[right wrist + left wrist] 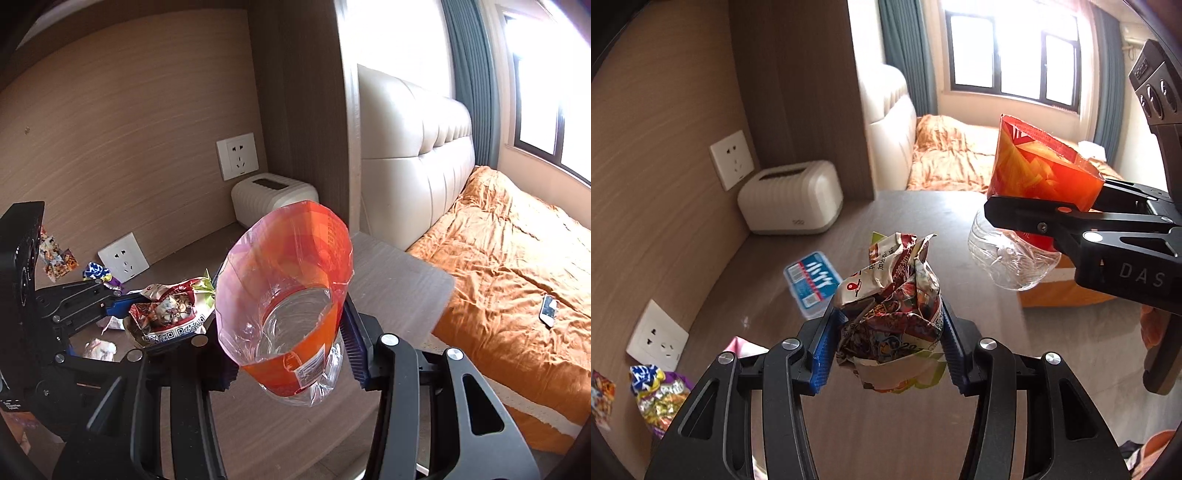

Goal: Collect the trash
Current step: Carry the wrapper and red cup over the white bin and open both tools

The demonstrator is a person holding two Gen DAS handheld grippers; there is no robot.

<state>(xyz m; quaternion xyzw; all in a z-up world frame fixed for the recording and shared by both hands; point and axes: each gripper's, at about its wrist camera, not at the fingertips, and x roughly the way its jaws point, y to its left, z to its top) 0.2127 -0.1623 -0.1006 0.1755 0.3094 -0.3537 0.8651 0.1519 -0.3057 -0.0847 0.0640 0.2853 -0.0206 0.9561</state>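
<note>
Left gripper (888, 341) clamped a crumpled snack wrapper (892, 306) at frame centre; right gripper (288, 350) pinched a cut plastic bottle w/ orange label (286, 291), mid-frame. Both prob. light, crushable; bottle looked slick, so grip at labelled waist. More wrappers (657, 395) lay lower left on desk (923, 229).

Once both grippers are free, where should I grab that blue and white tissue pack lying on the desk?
The tissue pack lies flat on the desk, long axis running away toward the wall. Come straight down from above and close across its shorter width near the middle; its low, flat shape gives no side purchase. Approach from the crumpled wrapper side, since the wall crowds the far side.
</note>
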